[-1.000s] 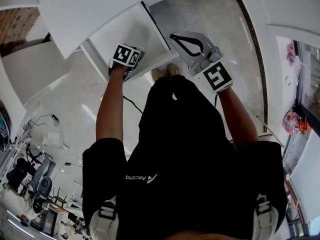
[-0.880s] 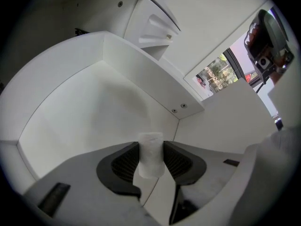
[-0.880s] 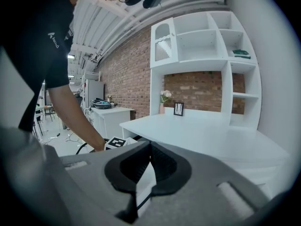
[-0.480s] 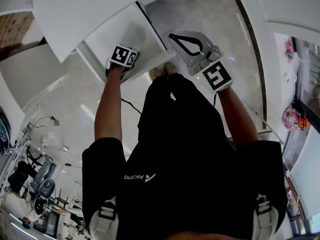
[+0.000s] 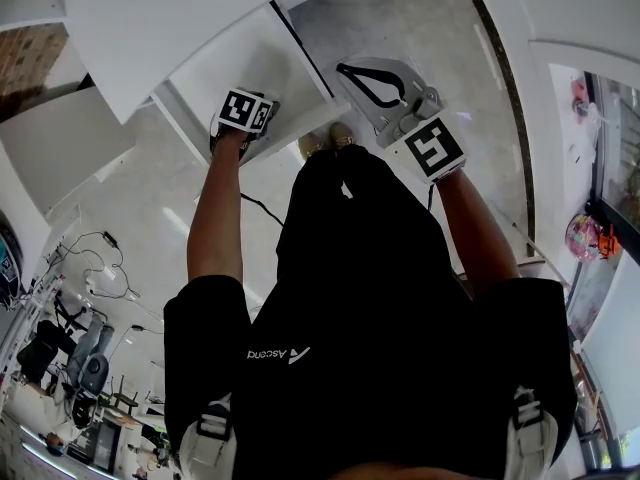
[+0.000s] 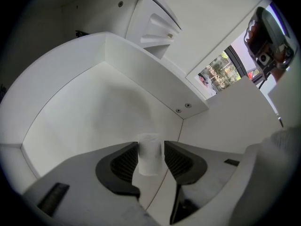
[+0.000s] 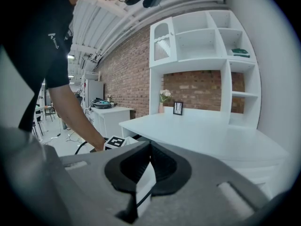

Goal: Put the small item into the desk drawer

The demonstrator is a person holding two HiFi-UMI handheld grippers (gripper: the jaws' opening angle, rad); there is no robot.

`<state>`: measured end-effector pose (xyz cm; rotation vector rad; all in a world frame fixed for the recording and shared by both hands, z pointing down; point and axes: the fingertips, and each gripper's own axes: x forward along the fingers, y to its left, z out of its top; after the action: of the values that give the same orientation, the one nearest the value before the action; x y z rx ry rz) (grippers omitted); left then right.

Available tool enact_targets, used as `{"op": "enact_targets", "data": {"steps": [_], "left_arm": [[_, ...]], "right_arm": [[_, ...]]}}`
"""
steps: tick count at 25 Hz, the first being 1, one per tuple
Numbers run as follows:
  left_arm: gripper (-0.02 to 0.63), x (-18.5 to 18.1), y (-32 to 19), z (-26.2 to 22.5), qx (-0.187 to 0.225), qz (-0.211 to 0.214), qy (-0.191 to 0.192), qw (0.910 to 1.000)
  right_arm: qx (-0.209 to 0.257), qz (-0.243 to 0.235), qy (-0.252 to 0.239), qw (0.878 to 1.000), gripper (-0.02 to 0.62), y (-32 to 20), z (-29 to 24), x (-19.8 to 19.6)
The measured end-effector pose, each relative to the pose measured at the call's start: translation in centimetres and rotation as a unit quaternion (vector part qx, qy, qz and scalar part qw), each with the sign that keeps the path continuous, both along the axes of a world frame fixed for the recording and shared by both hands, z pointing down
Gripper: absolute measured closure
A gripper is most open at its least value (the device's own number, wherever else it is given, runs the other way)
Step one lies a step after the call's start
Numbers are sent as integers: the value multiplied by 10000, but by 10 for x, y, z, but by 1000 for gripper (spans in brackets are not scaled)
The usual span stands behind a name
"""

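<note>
The small item (image 6: 150, 154), a short white cylinder, stands upright inside the open white desk drawer (image 6: 141, 74), near its right wall. My left gripper (image 6: 150, 158) straddles it. The jaws are opening, and a thin gap shows between the right pad and the item. In the head view only the left gripper's marker cube (image 5: 245, 111) shows, low over the drawer (image 5: 250, 58), with its jaws hidden beneath it. My right gripper (image 7: 147, 147) is shut on nothing and points away over the desk; in the head view the right gripper (image 5: 378, 86) hangs to the right of the drawer.
The white desk top (image 7: 202, 135) runs to a brick wall with white shelves (image 7: 207, 36) above it. The person's legs and feet (image 5: 330, 143) stand close against the drawer's front. Grey floor (image 5: 420, 28) lies to the drawer's right.
The left gripper's cube has edged a little to the left over the drawer. The right gripper has hardly moved.
</note>
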<state>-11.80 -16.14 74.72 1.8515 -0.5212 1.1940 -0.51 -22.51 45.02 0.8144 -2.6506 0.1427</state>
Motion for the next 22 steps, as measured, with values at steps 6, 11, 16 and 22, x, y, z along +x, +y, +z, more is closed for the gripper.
{"op": "enact_targets", "data": {"steps": [6, 11, 16, 22], "left_arm": [[433, 1, -8, -21, 294, -72, 5, 9995], [433, -2, -19, -46, 661, -94, -3, 9978], [433, -1, -28, -84, 1208, -264, 32, 9923], [445, 9, -42, -146, 2171, -767, 622, 9711]], "right_arm": [[43, -72, -71, 9999, 595, 5, -5, 1], [76, -130, -142, 9998, 595, 7, -11, -3], [166, -241, -247, 9993, 595, 12, -20, -8], [224, -360, -418, 9982, 595, 20, -31, -17]]}}
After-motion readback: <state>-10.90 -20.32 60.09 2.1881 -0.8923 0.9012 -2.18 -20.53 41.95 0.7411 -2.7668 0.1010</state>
